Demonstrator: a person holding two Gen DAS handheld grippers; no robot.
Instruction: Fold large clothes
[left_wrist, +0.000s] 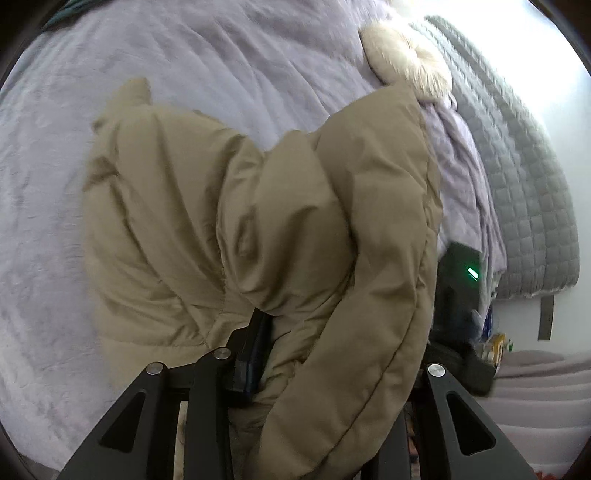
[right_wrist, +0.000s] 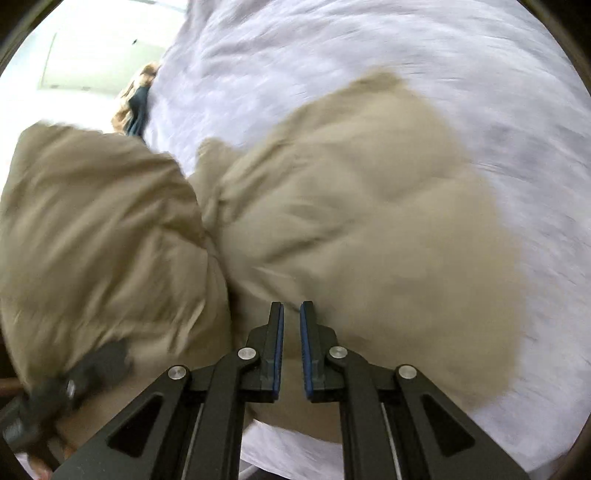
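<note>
Spreading under everything: a bed (left_wrist: 66, 206) covered in a pale lilac blanket (right_wrist: 406, 55), filling the frame ahead of and to both sides of both sets of jaws.
Coat: a large tan padded coat (left_wrist: 303, 206) lies heaped on the blanket directly ahead of both sets of jaws; in the right wrist view it shows as two puffed masses, one straight ahead and one off to the left, blurred.
Quilt: a grey quilted cover (left_wrist: 524, 177) hangs at the bed's edge, far to the right of the left jaws.
Fur trim: a cream fur ruff (left_wrist: 406, 59) sits at the coat's far end, well ahead and to the right of the left jaws.
Left gripper (left_wrist: 295, 354): jaws clenched on a thick fold of the coat, which bulges over them and hides the right-hand finger; only the dark left finger (left_wrist: 251, 354) shows.
Right gripper (right_wrist: 291, 350): jaws drawn almost together with a narrow gap between the blue-edged pads (right_wrist: 305, 350) and nothing between them, just above the coat's near edge.
Far item: a dark green and tan bundle (right_wrist: 136, 99) at the bed's edge, far ahead and left of the right jaws; too blurred to identify.
</note>
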